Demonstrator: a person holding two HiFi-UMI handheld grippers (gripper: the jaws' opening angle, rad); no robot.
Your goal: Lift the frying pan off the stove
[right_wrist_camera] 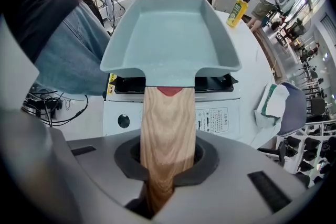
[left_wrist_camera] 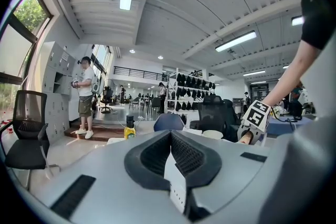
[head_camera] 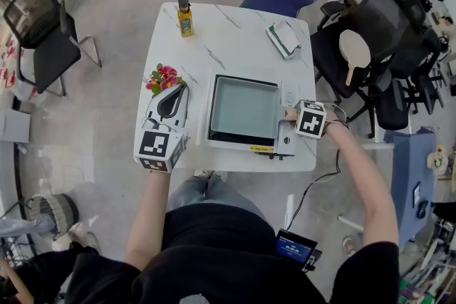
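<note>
Frying pan (head_camera: 244,109), square & grey-blue, sits on the stove (head_camera: 286,144) at the near edge of the white table (head_camera: 228,32). It's empty as far as I can see. Its wooden handle (head_camera: 290,113) sticks out to the person's right, past the stove's control panel. That makes it the obvious place to grab: away from the burner & likely cool.

R gripper (right_wrist_camera: 168,168) is over the handle, pointing down, jaws closed onto it w/ the pads pressing both sides of the wood. The grip is out toward the handle's free end, not near the pan body. So the pan's weight will prob. pull its far side down on the lift; needs a firm clamp & a level wrist. Pan doesn't look raised yet, tho I can't tell for sure from these views.

L gripper (head_camera: 176,97) lies on the table left of the stove, just beside the flowers (head_camera: 162,77), jaws together, nothing in them. Prob. parked there bc one hand is enough for this job & it's out of the pan's way. Oil bottle (head_camera: 185,16) at the far edge is well apart, no obstacle.
</note>
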